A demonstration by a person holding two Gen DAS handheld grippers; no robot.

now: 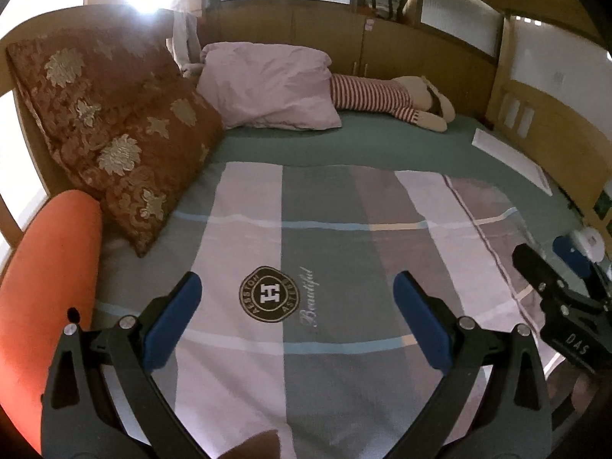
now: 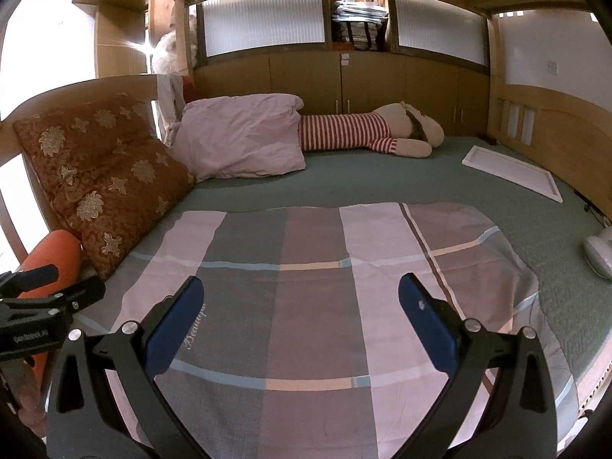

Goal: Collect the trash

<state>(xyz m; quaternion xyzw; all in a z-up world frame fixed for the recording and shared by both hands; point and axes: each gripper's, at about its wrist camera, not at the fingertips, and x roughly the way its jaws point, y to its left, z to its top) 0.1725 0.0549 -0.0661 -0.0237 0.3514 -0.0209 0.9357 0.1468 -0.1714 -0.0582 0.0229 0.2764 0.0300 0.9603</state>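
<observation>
My left gripper (image 1: 296, 287) is open and empty above a plaid sheet (image 1: 329, 252) spread on the bed. My right gripper (image 2: 300, 288) is also open and empty above the same sheet (image 2: 317, 290). No clear piece of trash shows on the sheet. A flat white board (image 2: 512, 172) lies on the green bedcover at the far right; it also shows in the left wrist view (image 1: 512, 160). A white rounded object (image 2: 600, 256) sits at the bed's right edge. The right gripper's body (image 1: 562, 306) shows at the right of the left wrist view.
A brown floral cushion (image 2: 103, 179), an orange bolster (image 1: 46, 298), a pink pillow (image 2: 244, 137) and a striped plush toy (image 2: 367, 132) lie along the left and back. Wooden bed rails (image 2: 550, 134) and cabinets (image 2: 344, 80) enclose the bed.
</observation>
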